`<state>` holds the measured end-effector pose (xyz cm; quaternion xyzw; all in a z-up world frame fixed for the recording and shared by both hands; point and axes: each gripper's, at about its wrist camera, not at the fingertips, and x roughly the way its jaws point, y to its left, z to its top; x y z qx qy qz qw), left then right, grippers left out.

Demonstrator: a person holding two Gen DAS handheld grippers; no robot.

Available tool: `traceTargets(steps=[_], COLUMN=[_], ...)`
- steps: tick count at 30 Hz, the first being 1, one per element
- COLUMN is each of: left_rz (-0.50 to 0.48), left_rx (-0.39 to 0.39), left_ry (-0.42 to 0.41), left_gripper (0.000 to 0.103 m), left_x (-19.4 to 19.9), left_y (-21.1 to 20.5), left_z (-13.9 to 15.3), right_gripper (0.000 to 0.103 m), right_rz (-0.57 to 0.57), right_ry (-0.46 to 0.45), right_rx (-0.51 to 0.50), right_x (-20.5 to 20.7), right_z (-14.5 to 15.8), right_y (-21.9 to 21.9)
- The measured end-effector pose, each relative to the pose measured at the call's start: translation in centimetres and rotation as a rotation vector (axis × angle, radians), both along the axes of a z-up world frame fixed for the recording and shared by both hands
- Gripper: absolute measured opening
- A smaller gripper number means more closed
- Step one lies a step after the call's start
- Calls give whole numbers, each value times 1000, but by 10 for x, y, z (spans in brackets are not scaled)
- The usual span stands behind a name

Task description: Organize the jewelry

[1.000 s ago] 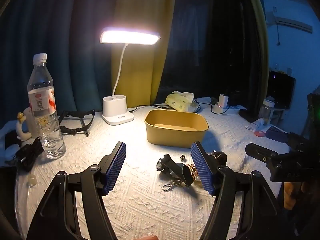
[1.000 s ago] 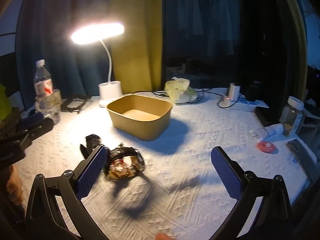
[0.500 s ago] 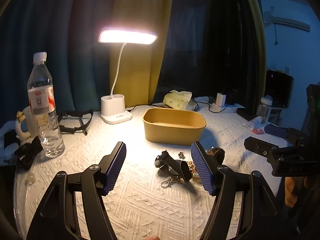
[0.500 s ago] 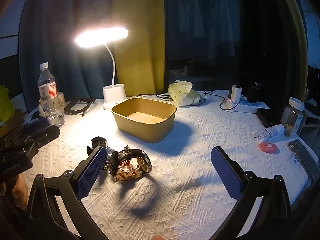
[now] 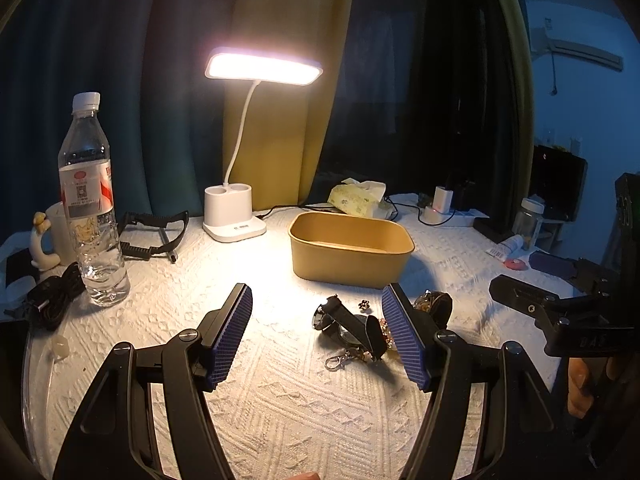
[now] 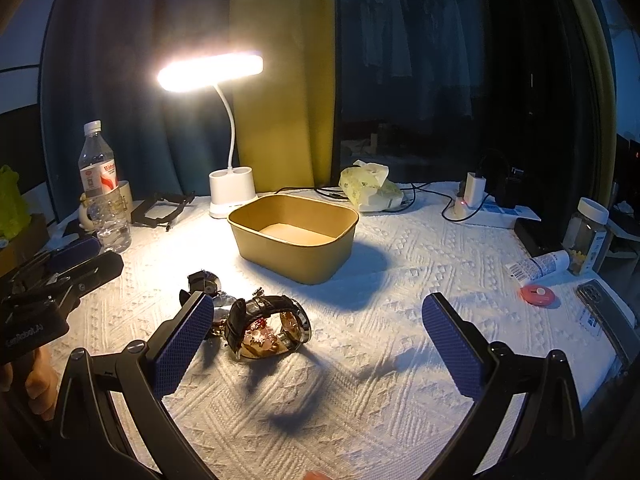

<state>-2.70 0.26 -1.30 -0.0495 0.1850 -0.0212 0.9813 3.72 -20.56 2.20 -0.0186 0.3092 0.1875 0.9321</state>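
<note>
A small heap of jewelry lies on the white tablecloth in front of an open tan box (image 5: 349, 268) (image 6: 298, 264) whose inside looks bare. The heap holds a black-strap watch (image 5: 348, 326) (image 6: 204, 280), a dark-strap watch with a gold case (image 5: 436, 305) (image 6: 268, 326), a tiny charm (image 5: 364, 303), a metal clasp (image 5: 340, 360) and gold beads. My left gripper (image 5: 317, 300) hangs open just short of the heap. My right gripper (image 6: 317, 308) is open too, and the gold-cased watch sits near its left finger (image 6: 180, 344). Neither holds anything.
A lit white desk lamp (image 5: 234, 216) stands behind the box. A water bottle (image 5: 90, 208), mug and black cables sit at the left. At the back lie a tissue pack (image 6: 370, 188) and power strip. A jar (image 6: 586, 240), tube, pink disc and phone (image 6: 604, 312) are at the right edge.
Both grippers stay open and hold nothing. The right view has drifted a little, so the box and watches sit slightly further right in it. The left view has barely moved.
</note>
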Motion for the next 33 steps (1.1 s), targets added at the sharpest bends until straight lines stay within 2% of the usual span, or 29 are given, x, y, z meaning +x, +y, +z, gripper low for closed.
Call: traceTargets(steps=[12,33], left_rz=[8,15], left_rx=[55,73], left_ry=[-10,-13], left_gripper=[71,71], left_x=[-4,-4], left_y=[-13,-15], left_z=[0,0], right_gripper=[103,103], right_rz=[-1,-1], right_ry=[3,1], right_rx=[11,13], right_x=[-2,-3], right_z=[-4,-3], right_y=[0,0])
